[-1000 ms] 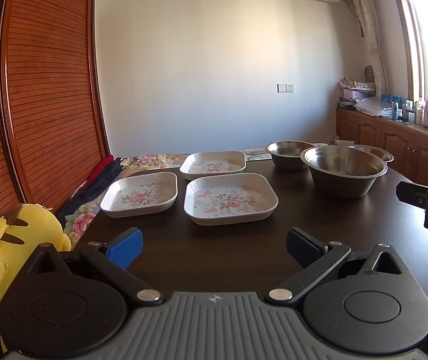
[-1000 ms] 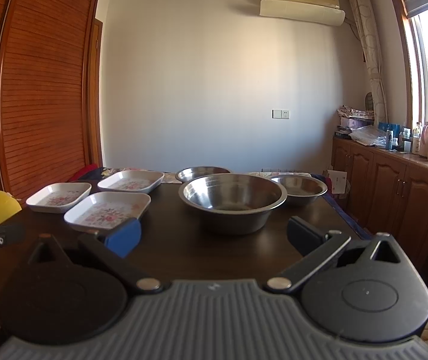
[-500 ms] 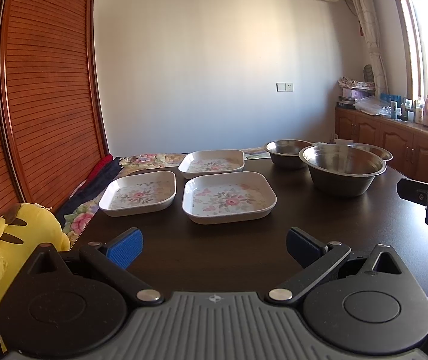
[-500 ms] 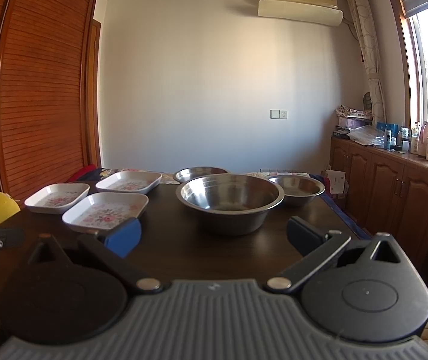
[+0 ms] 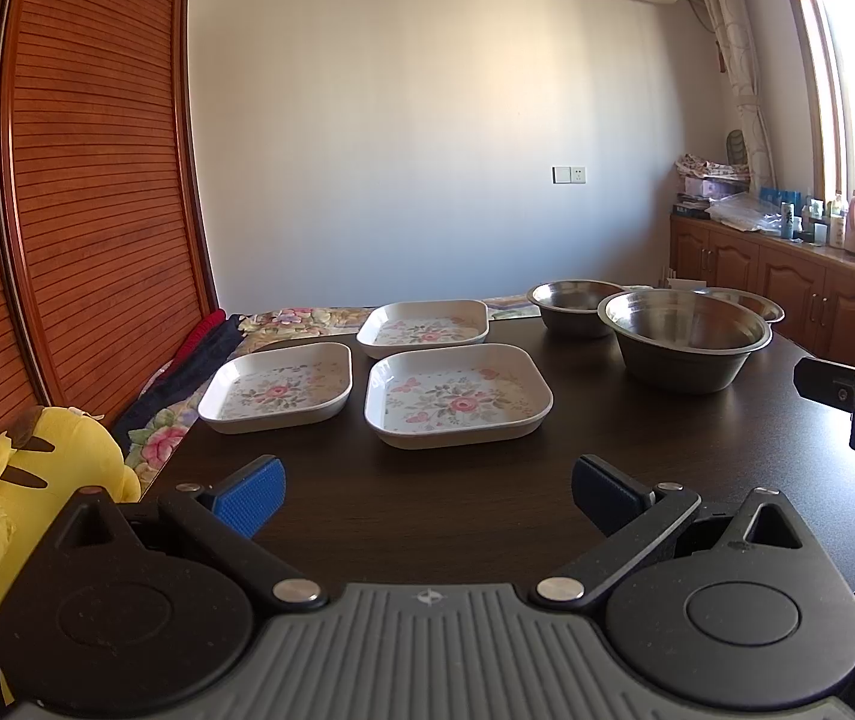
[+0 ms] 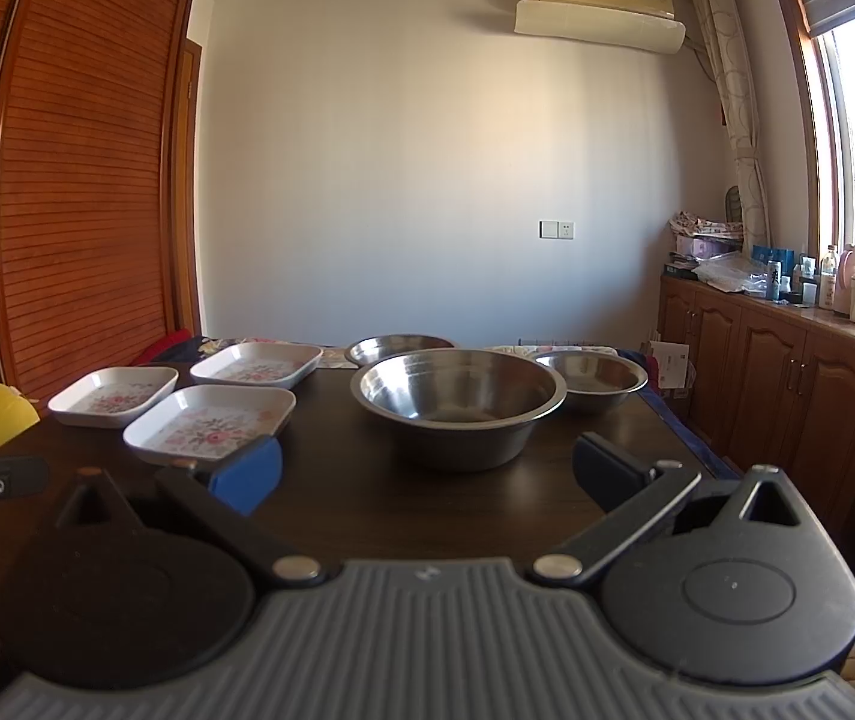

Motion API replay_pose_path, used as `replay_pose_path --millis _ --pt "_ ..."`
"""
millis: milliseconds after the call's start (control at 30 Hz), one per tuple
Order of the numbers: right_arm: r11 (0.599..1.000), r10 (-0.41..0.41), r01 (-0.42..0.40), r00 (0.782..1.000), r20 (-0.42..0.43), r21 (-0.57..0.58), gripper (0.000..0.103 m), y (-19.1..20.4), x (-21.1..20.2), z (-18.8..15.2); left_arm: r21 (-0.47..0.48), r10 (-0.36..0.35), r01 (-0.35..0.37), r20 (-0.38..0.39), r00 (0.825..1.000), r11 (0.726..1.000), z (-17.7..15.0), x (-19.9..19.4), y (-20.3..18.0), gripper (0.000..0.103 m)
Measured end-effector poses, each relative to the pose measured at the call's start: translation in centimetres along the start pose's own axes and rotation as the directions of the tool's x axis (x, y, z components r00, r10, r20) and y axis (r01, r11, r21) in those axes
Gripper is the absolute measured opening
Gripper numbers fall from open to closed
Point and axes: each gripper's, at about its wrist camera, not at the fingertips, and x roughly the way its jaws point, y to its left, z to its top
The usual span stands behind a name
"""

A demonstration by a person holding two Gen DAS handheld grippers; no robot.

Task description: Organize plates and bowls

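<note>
On the dark wooden surface [image 5: 463, 516], we see the large steel bowl [image 6: 457, 405] mid-frame and three white floral square plates [image 5: 457, 399] at centre-left. We risk the bowl's smooth rim slipping. Our left gripper [image 5: 427, 489] and right gripper [image 6: 424, 471] hover low and level, fingers spread, empty.

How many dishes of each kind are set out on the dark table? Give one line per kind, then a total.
Floral square plates: 3
Steel bowls: 3
Total: 6
</note>
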Motion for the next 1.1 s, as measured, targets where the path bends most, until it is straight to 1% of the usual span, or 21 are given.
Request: replay_pose_path --millis 933,1100 --pt "1.0 0.0 0.0 1.0 -0.005 -0.003 0.103 0.04 0.11 -0.23 0.001 0.0 0.0 -0.005 1.0 1.0 -0.25 0.18 -0.12 0.103" --pt "1.0 0.009 -0.009 1.0 -0.015 -0.002 0.103 0.11 0.42 -0.37 -0.003 -0.008 0.008 -0.022 1.0 1.0 -0.54 0.66 -0.04 0.103"
